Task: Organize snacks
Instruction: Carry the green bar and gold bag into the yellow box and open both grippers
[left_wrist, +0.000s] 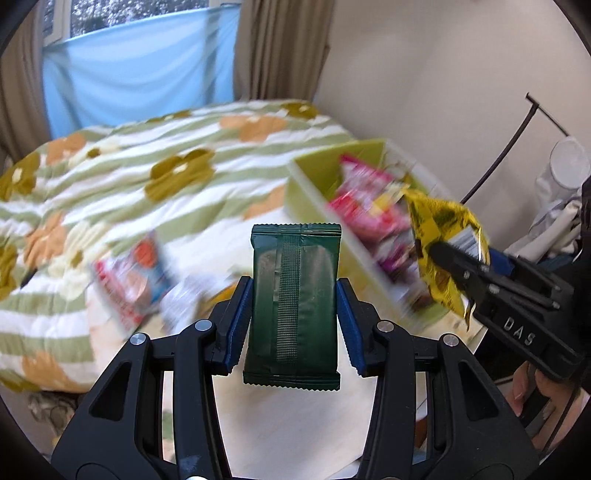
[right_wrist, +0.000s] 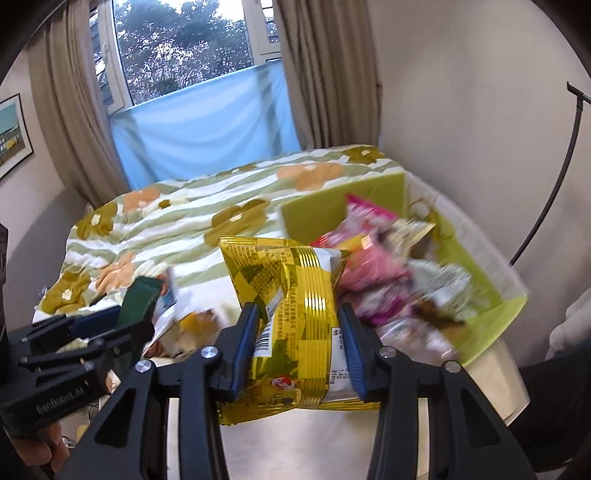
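My left gripper (left_wrist: 293, 291) is shut on a dark green snack packet (left_wrist: 295, 295) and holds it upright above a pale tabletop (left_wrist: 288, 424). My right gripper (right_wrist: 297, 317) is shut on a crumpled gold snack bag (right_wrist: 291, 295), raised beside the green bin (right_wrist: 491, 306). The gold bag (left_wrist: 443, 236) and right gripper also show at the right of the left wrist view, near the bin (left_wrist: 306, 192). The bin holds several pink and mixed snack packs (right_wrist: 369, 254). The left gripper with the green packet (right_wrist: 142, 299) shows at the left of the right wrist view.
Loose snack packs (left_wrist: 136, 273) lie blurred on the table left of the bin. A bed with a floral striped quilt (left_wrist: 147, 166) is behind. A wall and black rack pole (right_wrist: 565, 155) are right. A window with blue cloth (right_wrist: 207, 129) is at the back.
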